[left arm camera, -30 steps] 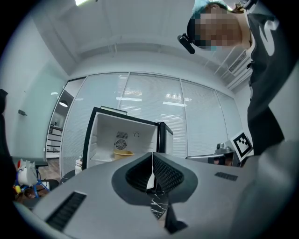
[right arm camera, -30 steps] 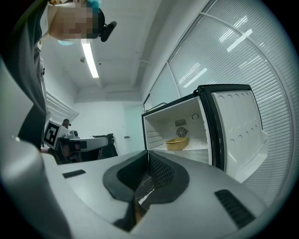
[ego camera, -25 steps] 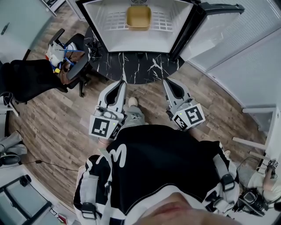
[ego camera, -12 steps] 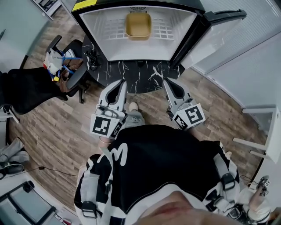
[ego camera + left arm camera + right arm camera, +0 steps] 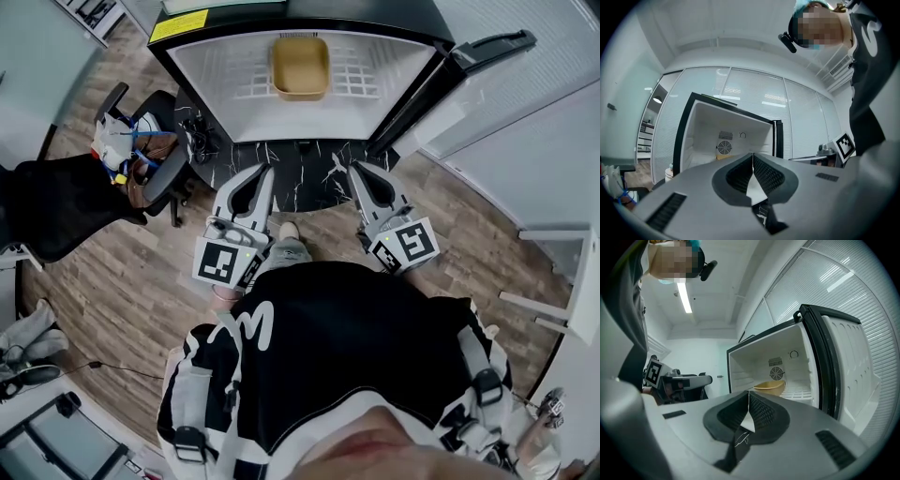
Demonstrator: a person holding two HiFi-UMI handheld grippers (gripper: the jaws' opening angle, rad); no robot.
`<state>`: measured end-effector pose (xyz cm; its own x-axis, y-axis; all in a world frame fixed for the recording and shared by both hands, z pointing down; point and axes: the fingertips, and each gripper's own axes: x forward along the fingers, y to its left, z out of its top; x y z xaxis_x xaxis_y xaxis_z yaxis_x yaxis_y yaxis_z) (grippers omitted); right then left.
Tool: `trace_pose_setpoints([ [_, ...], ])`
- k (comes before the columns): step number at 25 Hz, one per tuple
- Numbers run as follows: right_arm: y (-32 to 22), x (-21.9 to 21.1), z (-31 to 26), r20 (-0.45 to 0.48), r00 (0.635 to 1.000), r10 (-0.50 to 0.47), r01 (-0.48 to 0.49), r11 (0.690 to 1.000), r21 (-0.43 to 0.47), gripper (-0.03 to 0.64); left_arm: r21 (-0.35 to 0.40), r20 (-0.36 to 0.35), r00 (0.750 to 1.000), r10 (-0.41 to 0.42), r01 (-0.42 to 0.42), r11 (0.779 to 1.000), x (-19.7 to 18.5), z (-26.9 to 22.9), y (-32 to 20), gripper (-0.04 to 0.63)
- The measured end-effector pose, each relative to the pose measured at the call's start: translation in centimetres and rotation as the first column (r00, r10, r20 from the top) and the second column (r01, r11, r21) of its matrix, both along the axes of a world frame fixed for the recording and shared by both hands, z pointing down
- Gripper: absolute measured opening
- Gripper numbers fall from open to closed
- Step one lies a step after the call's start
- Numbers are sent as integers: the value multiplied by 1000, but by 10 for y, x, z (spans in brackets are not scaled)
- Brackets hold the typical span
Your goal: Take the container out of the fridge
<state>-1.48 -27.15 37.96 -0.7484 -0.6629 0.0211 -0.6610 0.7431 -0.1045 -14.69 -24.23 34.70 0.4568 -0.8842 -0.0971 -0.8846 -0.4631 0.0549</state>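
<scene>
Opening comes first: my left gripper (image 5: 266, 172) and right gripper (image 5: 355, 170) are closed, empty, well short of the tan container (image 5: 300, 67) at the back edge of the fridge shelf (image 5: 362, 71).

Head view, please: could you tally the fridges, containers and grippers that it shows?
fridge: 1
container: 1
grippers: 2, the left gripper and the right gripper
Total: 4

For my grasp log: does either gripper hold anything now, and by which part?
Nothing is held. The left gripper and right gripper are shut, empty; the container sits in the fridge.
</scene>
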Motion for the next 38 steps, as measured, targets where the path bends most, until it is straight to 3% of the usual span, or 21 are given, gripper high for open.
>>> trace_pose_setpoints([
  [18, -65, -29, -2, 12, 998, 68, -68, 998, -12, 11, -35, 0, 997, 75, -75, 997, -21, 6, -71, 9],
  [38, -104, -40, -3, 18, 993, 121, -121, 992, 18, 11, -52, 13, 989, 148, -147, 988, -24, 10, -111, 9],
])
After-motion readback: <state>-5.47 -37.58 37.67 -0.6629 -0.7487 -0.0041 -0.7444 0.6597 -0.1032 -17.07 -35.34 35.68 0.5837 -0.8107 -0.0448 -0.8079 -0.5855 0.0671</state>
